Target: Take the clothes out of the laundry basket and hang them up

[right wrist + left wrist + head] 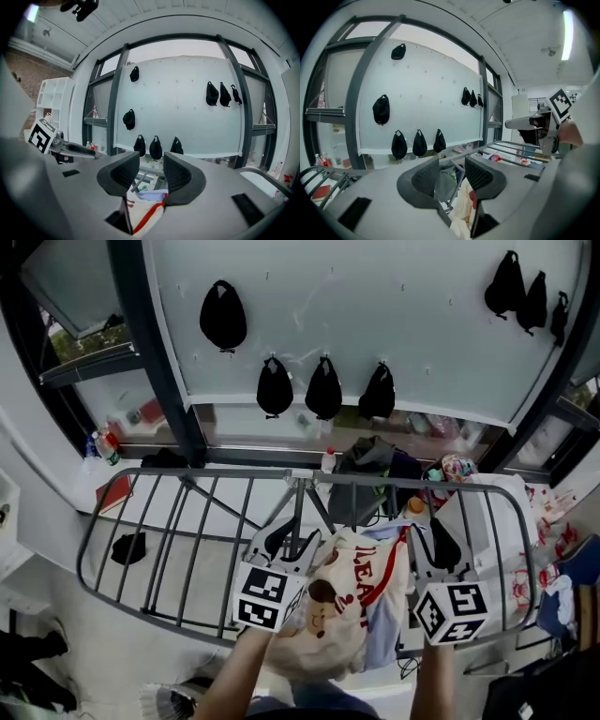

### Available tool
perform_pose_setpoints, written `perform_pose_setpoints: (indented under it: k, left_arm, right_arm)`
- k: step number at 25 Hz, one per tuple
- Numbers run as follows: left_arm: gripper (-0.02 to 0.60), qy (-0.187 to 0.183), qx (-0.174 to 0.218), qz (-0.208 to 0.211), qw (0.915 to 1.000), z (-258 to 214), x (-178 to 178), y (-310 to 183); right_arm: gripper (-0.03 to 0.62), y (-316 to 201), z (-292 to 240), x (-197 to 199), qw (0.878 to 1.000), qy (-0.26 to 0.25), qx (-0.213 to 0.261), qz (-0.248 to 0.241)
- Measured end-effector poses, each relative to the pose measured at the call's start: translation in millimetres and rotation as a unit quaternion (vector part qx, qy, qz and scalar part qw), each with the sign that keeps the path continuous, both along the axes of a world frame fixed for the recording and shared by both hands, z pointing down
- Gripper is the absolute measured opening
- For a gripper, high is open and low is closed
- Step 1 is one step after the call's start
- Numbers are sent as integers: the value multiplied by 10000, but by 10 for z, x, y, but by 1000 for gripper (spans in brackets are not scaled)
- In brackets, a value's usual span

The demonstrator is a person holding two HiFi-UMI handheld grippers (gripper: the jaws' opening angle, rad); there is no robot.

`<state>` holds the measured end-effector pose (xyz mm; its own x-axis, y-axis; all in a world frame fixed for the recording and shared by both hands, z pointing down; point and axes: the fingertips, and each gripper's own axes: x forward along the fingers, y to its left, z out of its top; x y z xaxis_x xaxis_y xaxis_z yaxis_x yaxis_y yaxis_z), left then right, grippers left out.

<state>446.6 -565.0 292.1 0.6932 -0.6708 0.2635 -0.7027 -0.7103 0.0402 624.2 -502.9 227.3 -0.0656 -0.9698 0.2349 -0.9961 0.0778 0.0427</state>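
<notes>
The cream garment (349, 601), printed with red letters and a cartoon bear, hangs draped over the near rail of the drying rack (225, 472), with a light-blue piece of cloth (384, 626) showing beneath its right side. It sits between the two tools.

The left tool (287, 545) is just at the garment's left edge, with its jaws apart and nothing pinched. In the left gripper view (452, 171) the cream cloth (461, 208) lies below and beyond the open jaws, clear of the pads. The right tool (433, 545) stands at the garment's right edge, also open. In the right gripper view (151, 171) the cloth, with a red stripe (145, 213), lies under the gap without being gripped. Each tool's marker cube faces up toward the head camera, and the person's forearms (234, 676) reach in from the bottom of the head view.

Beyond the rack, a white panel (375, 306) carries several black pouches. One (223, 315) hangs high on the left, three (323, 390) hang in a row lower down, and more hang at the upper right. A dark item (127, 547) lies on the floor under the rack's left part, and bottles (105, 444) stand by the window at far left.
</notes>
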Motion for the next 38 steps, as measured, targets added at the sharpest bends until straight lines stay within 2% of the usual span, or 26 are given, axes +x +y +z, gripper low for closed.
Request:
perform_pose_setpoints:
  k: [7, 14, 19, 23, 26, 29, 31, 34, 38]
  left_arm:
    - [184, 268, 196, -458, 9984, -238, -721, 383]
    - [184, 332, 456, -1127, 9920, -423, -1790, 976]
    - [184, 250, 574, -1746, 9827, -508, -2699, 1535]
    - [184, 105, 581, -2447, 9678, -528, -3501, 2053]
    - [184, -41, 483, -3033, 9516, -467, -4137, 2507]
    - [184, -141, 372, -3687, 9287, -406, -4792, 3038]
    - [184, -176, 303, -4171, 9082, -355, -5210, 3444]
    - [184, -203, 186, -4885, 8721, -229, -5739, 4061]
    - [184, -173, 69, -5635, 8259, -71, -6222, 4829]
  right_arm:
    - [152, 265, -330, -781, 9972, 49, 379, -645]
    - [152, 687, -499, -1865, 9886, 51, 596, -1384]
    - [152, 1070, -552, -2722, 9771, -96, 710, -2003]
    - [152, 1317, -520, -3505, 9598, -247, 691, -2709]
    - [152, 1529, -448, -4163, 9410, -333, 603, -3313]
    - [152, 1798, -393, -4860, 9164, -407, 525, -3948]
    - [152, 2012, -351, -5328, 8972, -451, 438, -4371]
    - [152, 2363, -249, -5961, 8666, -486, 269, -4960]
    - [152, 2853, -77, -6618, 8246, -439, 84, -5639]
